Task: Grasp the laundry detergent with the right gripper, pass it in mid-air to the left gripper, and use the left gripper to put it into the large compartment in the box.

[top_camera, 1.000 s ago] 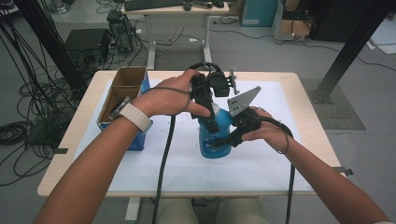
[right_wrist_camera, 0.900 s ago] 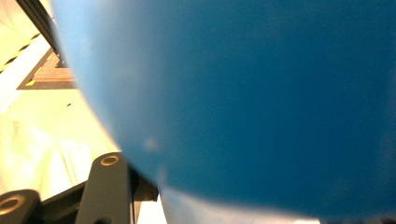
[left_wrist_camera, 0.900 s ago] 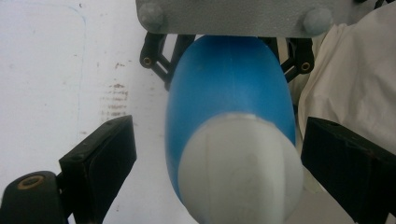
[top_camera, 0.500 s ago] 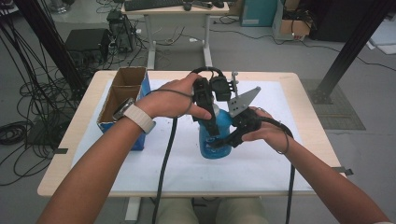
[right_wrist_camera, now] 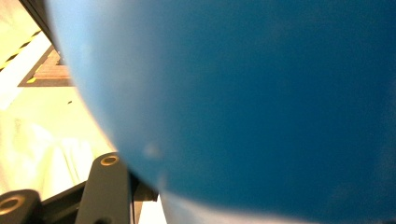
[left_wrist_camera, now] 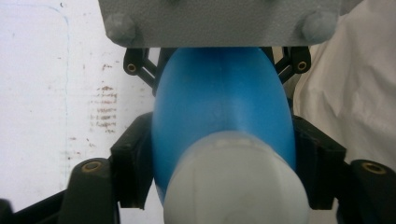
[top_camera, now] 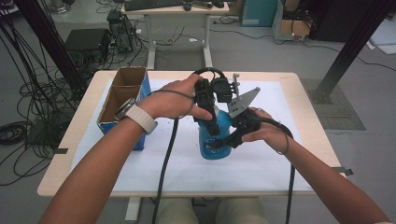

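Note:
A blue bottle (top_camera: 215, 145) with a white cap (left_wrist_camera: 236, 186) stands upright on the white mat in the middle of the table. My left gripper (top_camera: 211, 122) comes down from above, and its black pads (left_wrist_camera: 135, 163) are pressed on both sides of the bottle just below the cap, shut on it. My right gripper (top_camera: 227, 139) reaches in from the right, shut on the bottle's lower body. Its grey plate (left_wrist_camera: 219, 21) shows in the left gripper view. In the right gripper view the blue bottle wall (right_wrist_camera: 261, 93) is very close, with one black finger (right_wrist_camera: 106, 186) beside it.
An open cardboard box (top_camera: 122, 100) with blue sides stands on the table's left part. The white mat (top_camera: 187, 168) covers most of the tabletop. Black cables trail from both grippers toward the front edge. A second desk (top_camera: 173, 9) stands beyond the table.
My left hand has edged slightly to the right over the bottle's top. Both grippers stay on the bottle, which has not moved.

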`<state>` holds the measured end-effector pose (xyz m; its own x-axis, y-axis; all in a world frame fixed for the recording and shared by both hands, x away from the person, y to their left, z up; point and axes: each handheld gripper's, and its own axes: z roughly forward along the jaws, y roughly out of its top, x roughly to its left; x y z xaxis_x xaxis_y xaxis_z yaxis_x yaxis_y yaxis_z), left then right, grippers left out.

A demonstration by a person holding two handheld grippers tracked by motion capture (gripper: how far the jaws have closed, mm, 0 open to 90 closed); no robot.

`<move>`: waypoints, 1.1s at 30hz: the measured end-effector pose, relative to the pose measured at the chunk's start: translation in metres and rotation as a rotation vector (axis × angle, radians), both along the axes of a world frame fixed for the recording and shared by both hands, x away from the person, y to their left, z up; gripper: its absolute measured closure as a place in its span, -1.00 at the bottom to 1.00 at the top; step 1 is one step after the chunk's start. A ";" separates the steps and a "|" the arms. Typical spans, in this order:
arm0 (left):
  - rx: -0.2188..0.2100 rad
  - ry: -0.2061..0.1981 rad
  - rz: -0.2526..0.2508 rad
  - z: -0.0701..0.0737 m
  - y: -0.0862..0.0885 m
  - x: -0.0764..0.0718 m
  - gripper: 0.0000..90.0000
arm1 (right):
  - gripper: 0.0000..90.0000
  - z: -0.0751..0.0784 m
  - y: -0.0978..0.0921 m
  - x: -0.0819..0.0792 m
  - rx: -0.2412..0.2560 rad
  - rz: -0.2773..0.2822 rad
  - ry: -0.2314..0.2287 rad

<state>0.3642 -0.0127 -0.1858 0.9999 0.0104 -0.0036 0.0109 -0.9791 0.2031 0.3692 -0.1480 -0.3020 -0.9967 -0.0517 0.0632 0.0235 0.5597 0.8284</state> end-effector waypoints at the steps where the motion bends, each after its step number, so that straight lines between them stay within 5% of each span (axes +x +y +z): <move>1: 0.005 0.004 0.001 0.000 0.000 0.000 -0.21 | -0.05 0.000 0.000 0.000 0.000 0.003 0.006; 33: 0.020 -0.019 0.002 0.000 -0.002 -0.001 -0.17 | -0.05 0.000 0.000 -0.001 -0.006 -0.010 -0.004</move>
<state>0.3631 -0.0146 -0.1857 0.9998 0.0119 0.0156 0.0088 -0.9830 0.1835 0.3686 -0.1485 -0.3019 -0.9974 -0.0419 0.0594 0.0254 0.5642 0.8253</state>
